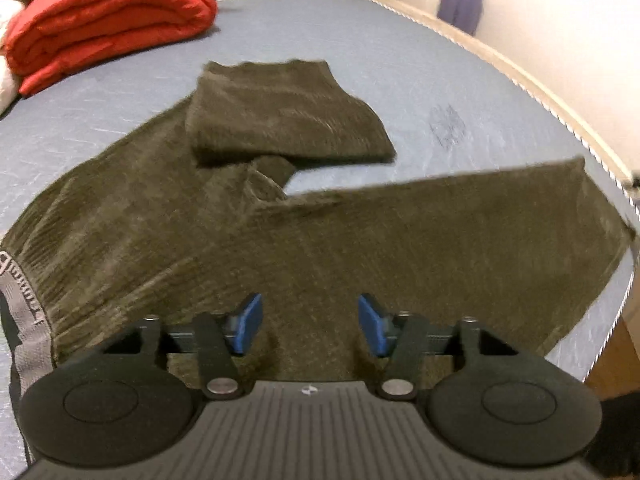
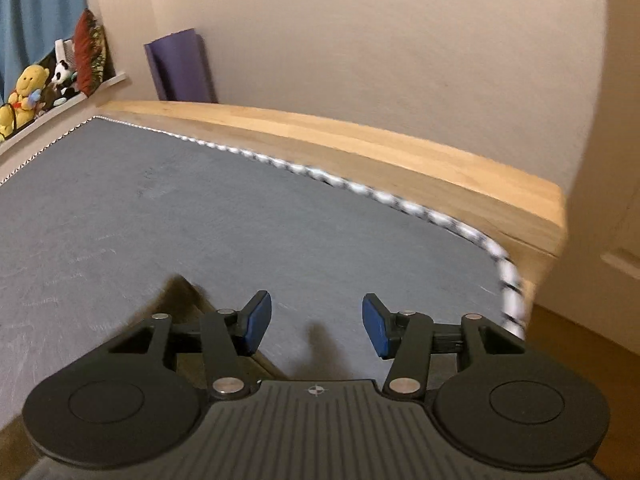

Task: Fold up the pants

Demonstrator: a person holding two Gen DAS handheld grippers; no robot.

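The gray waistband sits far left, cut off by the pic edge. The pants lie flat on the bed. One leg is folded back up top; the other leg runs long to the right. The left gripper hangs right over that leg w/ blue pads spread, nothing pinched. It's the nearer one.

The right gripper is spread too, empty, above bare bed near the corner. Only a bit of brown cloth shows by its left pad, prob. the leg's end; hard to tell, blurry.
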